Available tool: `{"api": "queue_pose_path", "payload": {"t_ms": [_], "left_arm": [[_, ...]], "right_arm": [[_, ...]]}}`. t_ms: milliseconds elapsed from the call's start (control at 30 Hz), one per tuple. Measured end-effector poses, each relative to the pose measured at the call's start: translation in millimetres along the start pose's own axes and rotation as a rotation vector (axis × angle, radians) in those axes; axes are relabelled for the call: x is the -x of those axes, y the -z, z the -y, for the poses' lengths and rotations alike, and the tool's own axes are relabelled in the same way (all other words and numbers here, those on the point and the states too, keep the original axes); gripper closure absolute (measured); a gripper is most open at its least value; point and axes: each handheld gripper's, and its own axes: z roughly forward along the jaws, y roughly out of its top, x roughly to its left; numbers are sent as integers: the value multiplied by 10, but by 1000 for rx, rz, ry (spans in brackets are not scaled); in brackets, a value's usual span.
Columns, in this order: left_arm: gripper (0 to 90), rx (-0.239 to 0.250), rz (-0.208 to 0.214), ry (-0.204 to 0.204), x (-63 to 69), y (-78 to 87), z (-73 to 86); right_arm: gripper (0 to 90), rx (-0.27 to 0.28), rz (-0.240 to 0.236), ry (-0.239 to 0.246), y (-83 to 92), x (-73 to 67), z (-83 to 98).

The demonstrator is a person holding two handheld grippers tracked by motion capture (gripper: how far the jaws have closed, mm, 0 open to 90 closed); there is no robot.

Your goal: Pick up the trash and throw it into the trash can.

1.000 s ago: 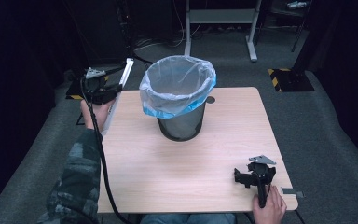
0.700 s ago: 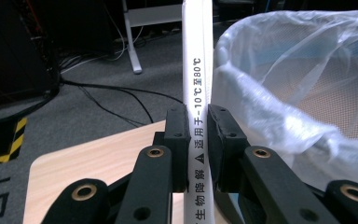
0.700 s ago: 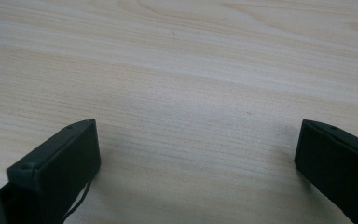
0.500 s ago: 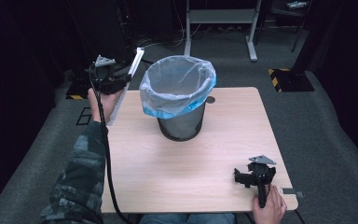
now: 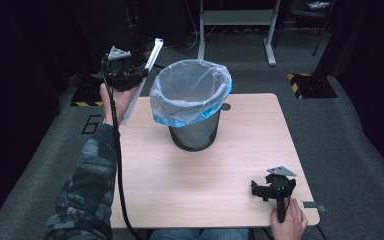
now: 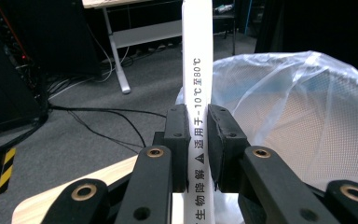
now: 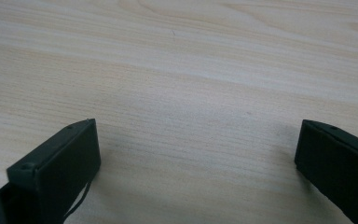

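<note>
Lifted higher and nearer the bin (image 5: 192, 102) since a second ago, our left gripper (image 6: 196, 140) is clamped on a long white box (image 6: 196, 56), which we carry tilted with its far end above the rim, probably so it can drop into the bag (image 6: 303, 116). Our right gripper (image 5: 270, 189) rests spread wide and empty on the table (image 7: 177, 70) near its front right corner, well apart from the bin.
</note>
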Motion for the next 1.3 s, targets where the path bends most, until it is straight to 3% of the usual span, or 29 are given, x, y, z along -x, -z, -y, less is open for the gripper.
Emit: {"api": "queue_pose_path", "payload": {"t_ms": [533,1300], "left_arm": [[788,18,46,-56,283,-190,-332],[787,60,103,-82,667,-572,-618]], "right_arm": [[0,0,1,0,0,0,0],[0,-1,-1,1,2,1,0]]}}
